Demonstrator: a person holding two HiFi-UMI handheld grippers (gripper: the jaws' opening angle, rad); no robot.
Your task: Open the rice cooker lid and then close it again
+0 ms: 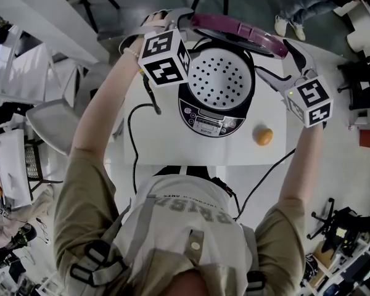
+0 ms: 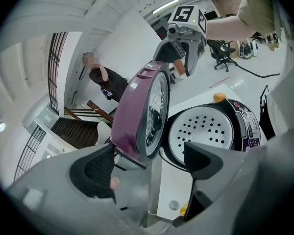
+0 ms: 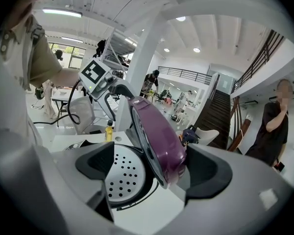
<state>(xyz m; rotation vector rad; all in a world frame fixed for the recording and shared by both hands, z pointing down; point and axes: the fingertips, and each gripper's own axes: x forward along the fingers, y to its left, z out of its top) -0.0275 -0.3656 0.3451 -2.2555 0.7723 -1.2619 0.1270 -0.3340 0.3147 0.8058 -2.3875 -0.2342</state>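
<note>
Rice cooker [image 1: 213,121], lid [image 1: 240,32] raised, orange [image 1: 263,136] beside

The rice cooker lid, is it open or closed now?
Open: the purple lid stands raised behind the cooker body, and the white perforated plate inside is uncovered.

Purple lid [image 1: 240,28], black rice cooker [image 1: 211,122], orange ball [image 1: 263,136], white table [image 1: 172,147].

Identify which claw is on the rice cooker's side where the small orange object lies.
The right claw: the orange object sits on the table on its side of the rice cooker; the left claw is opposite.
</note>
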